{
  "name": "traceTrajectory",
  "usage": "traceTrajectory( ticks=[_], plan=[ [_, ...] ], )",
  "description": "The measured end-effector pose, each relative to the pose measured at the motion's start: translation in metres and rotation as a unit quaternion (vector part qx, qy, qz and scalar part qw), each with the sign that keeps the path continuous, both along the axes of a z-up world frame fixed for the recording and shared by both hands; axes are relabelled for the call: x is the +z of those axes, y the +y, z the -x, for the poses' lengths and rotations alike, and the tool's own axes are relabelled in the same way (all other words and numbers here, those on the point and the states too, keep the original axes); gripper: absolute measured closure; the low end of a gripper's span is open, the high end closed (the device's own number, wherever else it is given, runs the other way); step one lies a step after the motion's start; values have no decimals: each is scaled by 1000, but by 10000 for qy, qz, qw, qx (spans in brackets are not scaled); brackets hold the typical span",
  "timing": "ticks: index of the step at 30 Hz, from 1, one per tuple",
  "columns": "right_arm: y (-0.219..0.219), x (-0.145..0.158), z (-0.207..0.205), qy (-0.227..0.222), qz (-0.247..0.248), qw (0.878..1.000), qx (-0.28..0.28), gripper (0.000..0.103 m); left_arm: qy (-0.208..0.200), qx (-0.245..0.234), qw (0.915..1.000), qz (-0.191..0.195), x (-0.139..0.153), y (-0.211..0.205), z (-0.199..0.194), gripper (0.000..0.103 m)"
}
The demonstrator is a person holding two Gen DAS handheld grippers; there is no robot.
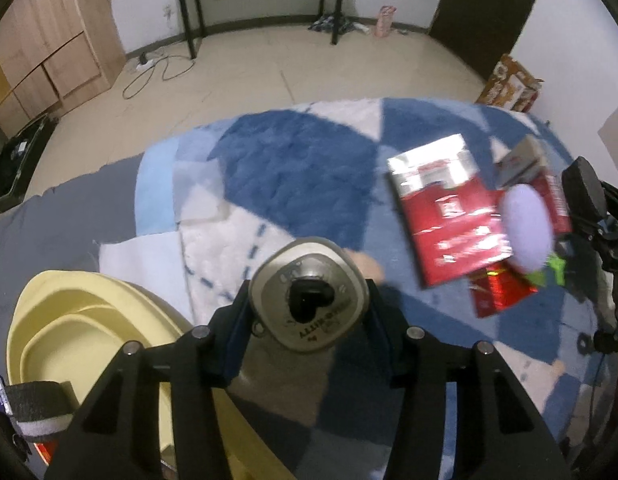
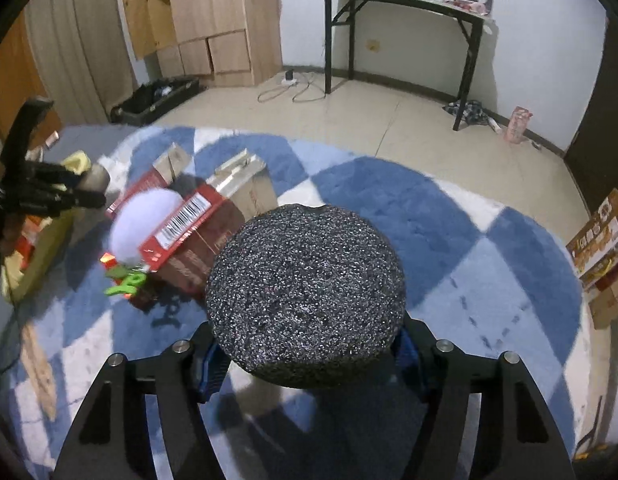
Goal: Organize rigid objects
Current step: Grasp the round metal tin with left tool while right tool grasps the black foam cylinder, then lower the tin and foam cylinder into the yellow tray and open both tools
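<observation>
My left gripper [image 1: 309,312] is shut on a silver rounded-square container [image 1: 307,296] with a black heart knob, held above the blue patchwork rug [image 1: 293,168]. My right gripper [image 2: 309,344] is shut on a dark speckled round block [image 2: 307,292]. A red box [image 1: 449,216] lies on the rug to the right, with a pale lilac oval object [image 1: 527,228], a shiny red packet [image 1: 501,292] and a green clip [image 1: 553,268] beside it. The right wrist view shows the red box [image 2: 189,236], the lilac object [image 2: 141,220] and the green clip [image 2: 125,280] at the left.
A yellow tub [image 1: 81,332] sits at my lower left. A cardboard box [image 2: 245,184] lies behind the red box. A printed carton [image 2: 601,248] stands at the rug's right edge. A black-legged table [image 2: 405,40], wooden cabinets [image 2: 213,20] and floor cables [image 2: 289,88] are beyond.
</observation>
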State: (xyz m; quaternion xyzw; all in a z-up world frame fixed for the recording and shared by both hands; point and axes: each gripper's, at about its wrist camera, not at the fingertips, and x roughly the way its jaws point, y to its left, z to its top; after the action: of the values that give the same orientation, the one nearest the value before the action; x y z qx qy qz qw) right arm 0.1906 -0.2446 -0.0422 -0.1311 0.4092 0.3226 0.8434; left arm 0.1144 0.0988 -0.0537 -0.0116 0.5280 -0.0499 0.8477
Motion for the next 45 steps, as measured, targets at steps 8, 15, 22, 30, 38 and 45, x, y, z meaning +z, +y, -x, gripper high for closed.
traceTrajectory(
  ticks=[8, 15, 22, 30, 38, 45],
  plan=[
    [-18, 46, 49, -227, -325, 9988, 290, 35, -354, -48, 9988, 321, 58, 7, 42, 50],
    [63, 87, 104, -138, -927, 9849, 1458, 35, -607, 463, 9970, 87, 95, 73, 108, 50],
    [206, 76, 145, -165, -791, 9616, 2623, 35, -266, 1213, 9923, -11, 72, 144, 121, 50],
    [312, 40, 156, -491, -438, 9626, 2628, 35, 116, 1349, 9908, 21, 26, 163, 76, 50],
    [353, 14, 144, -425, -198, 9668, 2511, 35, 423, 1469, 9879, 268, -3, 189, 52, 50],
    [377, -16, 151, -446, 32, 9647, 2595, 35, 346, 1317, 9905, 164, -4, 188, 54, 50]
  ],
)
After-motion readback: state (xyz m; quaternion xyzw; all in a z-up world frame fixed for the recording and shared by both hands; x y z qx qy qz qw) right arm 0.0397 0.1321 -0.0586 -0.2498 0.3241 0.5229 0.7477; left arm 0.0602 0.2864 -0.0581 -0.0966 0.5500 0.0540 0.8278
